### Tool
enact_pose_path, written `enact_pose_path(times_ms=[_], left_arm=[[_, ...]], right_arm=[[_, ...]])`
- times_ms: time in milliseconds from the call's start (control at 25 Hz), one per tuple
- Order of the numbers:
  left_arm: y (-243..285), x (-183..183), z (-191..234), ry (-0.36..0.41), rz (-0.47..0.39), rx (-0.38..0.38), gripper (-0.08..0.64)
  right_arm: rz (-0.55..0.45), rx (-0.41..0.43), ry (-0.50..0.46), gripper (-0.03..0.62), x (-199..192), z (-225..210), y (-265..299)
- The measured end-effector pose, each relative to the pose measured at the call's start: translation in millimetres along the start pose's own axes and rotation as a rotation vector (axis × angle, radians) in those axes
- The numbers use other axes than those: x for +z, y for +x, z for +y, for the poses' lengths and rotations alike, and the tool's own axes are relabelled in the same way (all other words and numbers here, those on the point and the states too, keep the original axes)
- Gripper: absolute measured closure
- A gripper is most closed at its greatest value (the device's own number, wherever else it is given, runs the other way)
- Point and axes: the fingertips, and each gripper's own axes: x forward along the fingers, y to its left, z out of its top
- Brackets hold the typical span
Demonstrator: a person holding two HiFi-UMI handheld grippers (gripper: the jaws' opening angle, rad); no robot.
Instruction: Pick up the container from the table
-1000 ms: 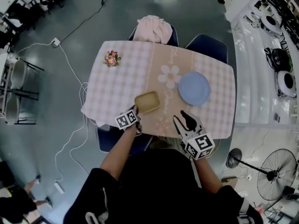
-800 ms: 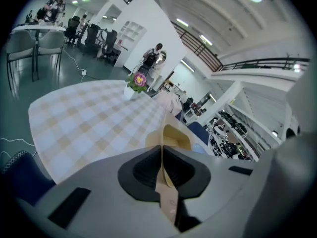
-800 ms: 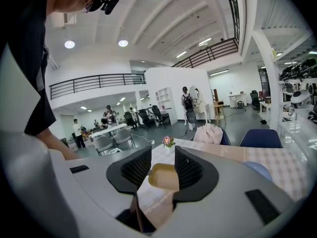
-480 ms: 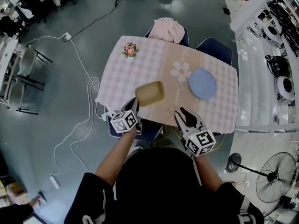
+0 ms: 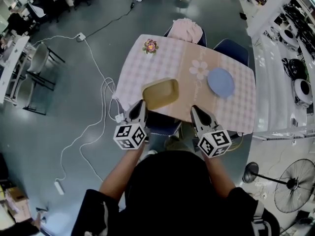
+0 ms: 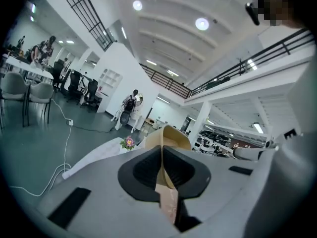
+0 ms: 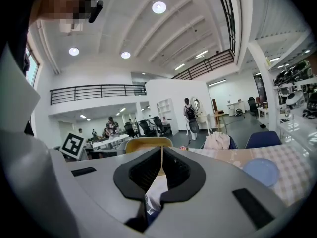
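Note:
A tan rectangular container (image 5: 160, 93) hangs in the air above the near edge of the pink checked table (image 5: 172, 63). My left gripper (image 5: 141, 103) is shut on its near rim; in the left gripper view the tan wall (image 6: 168, 138) stands pinched between the left gripper's (image 6: 162, 152) dark pads. To the right, my right gripper (image 5: 195, 109) is off the near table edge. Its jaws are closing, drawn together with nothing between them. In the right gripper view, the right gripper (image 7: 162, 157) points toward the raised container (image 7: 148, 143).
A blue plate (image 5: 221, 82) lies on the table's right half and a small flower ornament (image 5: 150, 46) at its far left corner. A pink cloth (image 5: 187, 29) hangs over a far chair. White cables (image 5: 96, 117) trail on the floor at left. Shelving stands at right.
The left gripper has risen with the container, lifting it off the table. The right gripper's jaws, wide open before, have come together, and it has moved slightly forward.

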Motion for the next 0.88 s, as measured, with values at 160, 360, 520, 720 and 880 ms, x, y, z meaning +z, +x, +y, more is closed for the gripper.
enact_pose_path(times_ms=[160, 360, 520, 720, 880], left_arm=[[-29, 13, -4, 0.047, -0.039, -0.004, 0.545], [-48, 21, -7, 0.062, -0.067, -0.011, 0.545], [-64, 15, -10, 0.08, -0.056, -0.02, 0.545], [-73, 15, -13, 0.071, -0.073, -0.022, 0.545], [-79, 16, -14, 0.064, -0.084, -0.021, 0.545]], right_arm=[[-0.032, -0.008, -0.016, 0.592, 0, 18, -10], [-0.066, -0.02, -0.07, 0.592, 2, 32, -19], [-0.064, -0.062, -0.07, 0.592, -8, 38, -31], [-0.049, -0.072, -0.081, 0.593, -16, 39, -36], [-0.041, -0.064, -0.102, 0.593, -16, 42, -35]])
